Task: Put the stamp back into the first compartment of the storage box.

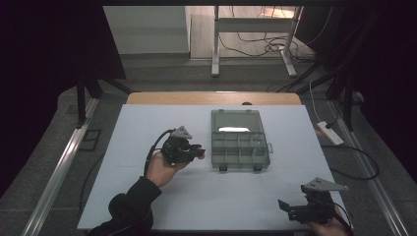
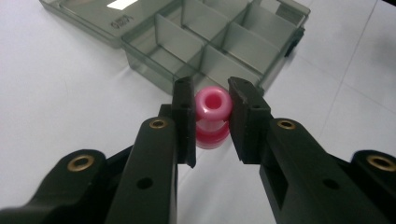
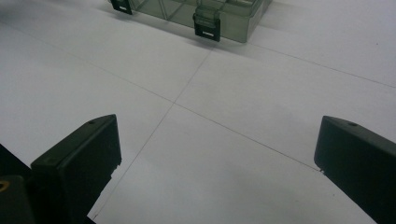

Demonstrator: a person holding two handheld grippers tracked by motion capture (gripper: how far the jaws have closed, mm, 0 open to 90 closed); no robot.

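Carry step: left gripper (image 2: pixel 212 116) fingers clamped on pink bead (image 2: pixel 213 103), held above the surface just beside the box (image 1: pixel 240 147). Right gripper (image 3: pixel 215 154) wide open, empty. Next: over a compartment, release.

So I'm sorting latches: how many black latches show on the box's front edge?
2: the left latch and the right latch sit on the front wall of the compartment box; others may be hidden.

Glossy pink spool-shaped piece (image 2: pixel 212 116), hollow through its middle, hole facing up, pinched upright between the left tool (image 2: pixel 212 122), raised off the white tabletop (image 2: pixel 70 107), just beside the open grey compartment box (image 2: pixel 196 42).
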